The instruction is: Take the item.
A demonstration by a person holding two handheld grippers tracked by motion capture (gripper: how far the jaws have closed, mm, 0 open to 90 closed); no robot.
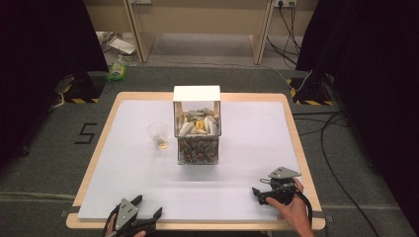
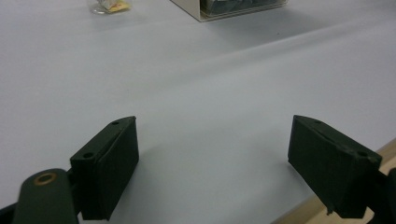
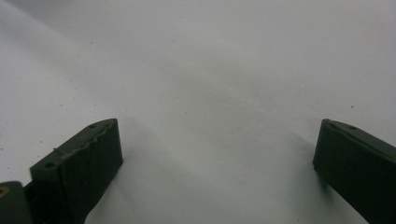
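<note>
Right, from the high view both grippers sit at the near edge of the bench (image 1: 247, 123): the left gripper (image 1: 148, 208) low at the left, jaws spread wide, the right gripper (image 1: 257, 193) near the right corner in the person's hand (image 1: 295, 213), holding nothing. Mid-bench stands the clear box (image 1: 197, 129), packed with small pieces under a white lid, and just left of it the clear plastic cup (image 1: 158, 135), something yellow inside. Over to the left gripper view: jaws wide apart above bare white surface, cup (image 2: 108, 6) and box (image 2: 233, 8) far off at the top edge. Right gripper view: jaws parted, white bench between them.
</note>
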